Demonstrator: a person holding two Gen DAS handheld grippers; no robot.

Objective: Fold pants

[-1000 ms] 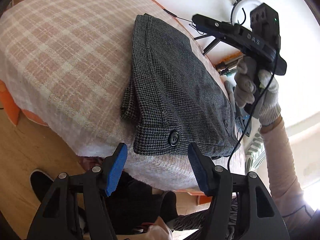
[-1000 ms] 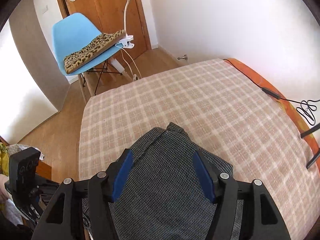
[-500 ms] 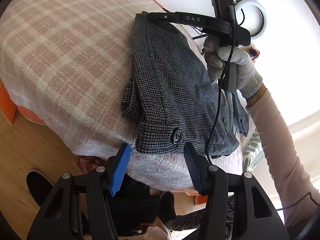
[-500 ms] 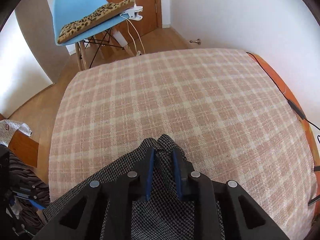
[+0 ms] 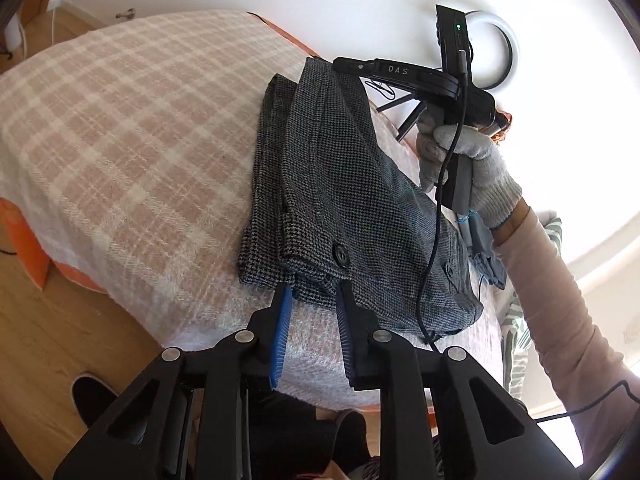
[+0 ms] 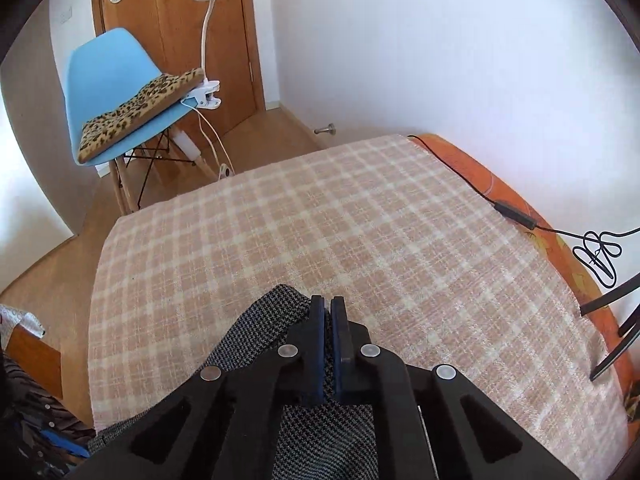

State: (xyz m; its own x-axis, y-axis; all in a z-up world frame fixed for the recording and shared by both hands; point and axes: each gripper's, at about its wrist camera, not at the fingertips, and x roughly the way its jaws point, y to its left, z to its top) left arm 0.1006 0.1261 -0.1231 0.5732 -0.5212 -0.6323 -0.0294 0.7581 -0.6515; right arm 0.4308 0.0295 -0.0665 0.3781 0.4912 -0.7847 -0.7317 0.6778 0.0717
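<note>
Left wrist view: blue-padded fingers [image 5: 285, 312] bracket the waistband edge of grey houndstooth pants [image 5: 340, 184] on a plaid-covered bed [image 5: 132, 140].

Left gripper [image 5: 314, 310] stands part open, its jaws either side of the near waistband fold just below the black button [image 5: 341, 255]; whether the pads already pinch the cloth cannot be told. Beyond the fingers the pants run lengthwise away toward the far, wall-side corner of the bed, so each hand is nearest its own end. At that far end the right gripper [image 6: 327, 322], held in a gloved right hand [image 5: 468, 168], is closed tight on the leg end, cloth showing between its pads in the right wrist view. By the look of it, the coming fold turns on bringing that far end back along the long axis to the waistband. No containers are in sight.
</note>
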